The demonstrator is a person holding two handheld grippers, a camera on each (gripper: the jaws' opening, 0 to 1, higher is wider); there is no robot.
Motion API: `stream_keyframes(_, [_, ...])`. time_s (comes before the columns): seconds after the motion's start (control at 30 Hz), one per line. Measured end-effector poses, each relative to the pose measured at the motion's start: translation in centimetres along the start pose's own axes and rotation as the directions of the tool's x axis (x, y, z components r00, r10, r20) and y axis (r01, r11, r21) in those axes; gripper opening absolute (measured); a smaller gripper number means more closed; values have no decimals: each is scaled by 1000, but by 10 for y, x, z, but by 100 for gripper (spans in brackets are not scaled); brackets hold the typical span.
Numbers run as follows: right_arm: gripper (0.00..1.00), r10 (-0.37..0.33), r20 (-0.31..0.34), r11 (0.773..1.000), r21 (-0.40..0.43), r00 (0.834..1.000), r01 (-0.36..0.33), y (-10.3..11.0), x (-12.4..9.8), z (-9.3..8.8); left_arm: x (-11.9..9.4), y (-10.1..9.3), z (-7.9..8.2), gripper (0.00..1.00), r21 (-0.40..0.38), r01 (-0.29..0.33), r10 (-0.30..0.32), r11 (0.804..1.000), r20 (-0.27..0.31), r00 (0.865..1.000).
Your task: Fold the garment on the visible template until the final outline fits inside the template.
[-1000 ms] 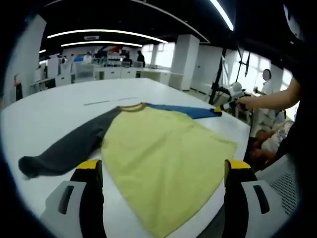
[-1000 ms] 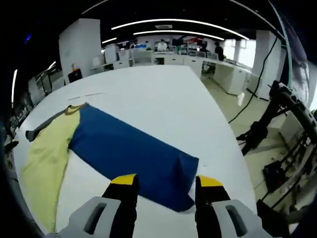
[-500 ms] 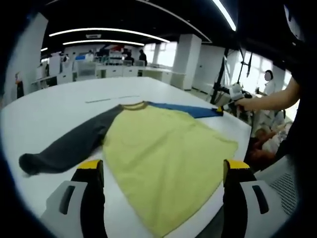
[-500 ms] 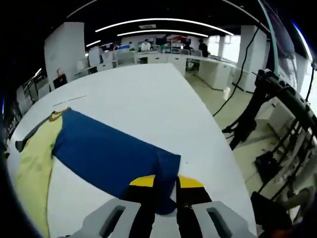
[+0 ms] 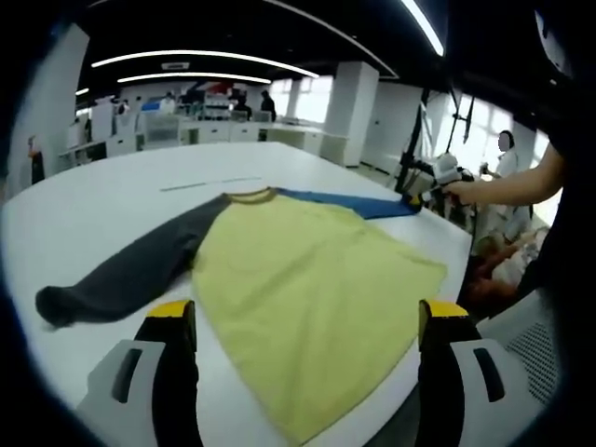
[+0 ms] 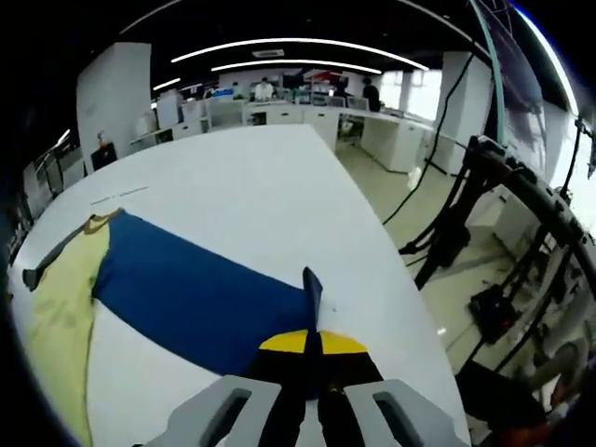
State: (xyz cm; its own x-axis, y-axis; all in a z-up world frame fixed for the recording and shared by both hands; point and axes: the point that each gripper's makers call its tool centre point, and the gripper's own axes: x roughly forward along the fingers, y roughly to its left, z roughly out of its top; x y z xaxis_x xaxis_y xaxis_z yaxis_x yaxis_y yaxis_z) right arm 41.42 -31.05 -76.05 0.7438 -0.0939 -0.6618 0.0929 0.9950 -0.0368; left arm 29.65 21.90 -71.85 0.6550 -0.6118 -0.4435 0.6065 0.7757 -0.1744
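Blue fabric, the cuff end of the garment's blue sleeve [image 6: 200,303], stands pinched between the right gripper [image 6: 312,343]'s yellow-tipped jaws, which are pressed together on it so that a small peak of cloth rises just above the tips. Most of the sleeve lies flat on the white table [image 6: 251,186], running back to the yellow body [image 6: 56,321] of the garment and its collar. A second ago those jaws were spread on either side of the cuff; half a second ago they had nearly met over it, and now the cloth is lifted at the tips. In the left gripper view little has changed: the left gripper [image 5: 303,317] hangs with its jaws spread wide, the yellow body [image 5: 307,289] lying between and beyond them without touching either. That view shows what the other hides: the whole spread shirt, the long grey sleeve [image 5: 121,275] stretched out flat to the left, and far to the right a person's hand [image 5: 461,191] holding the right gripper at the blue sleeve's tip near the table edge. A thin line [image 5: 209,184] marked on the table lies beyond the collar.
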Motion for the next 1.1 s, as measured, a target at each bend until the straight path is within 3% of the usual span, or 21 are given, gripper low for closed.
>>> stream_keyframes(1.1, [0, 122, 65, 992, -47, 990, -119, 61, -6, 39, -5, -1, 12, 94, 56, -4, 2, 998, 31, 1000])
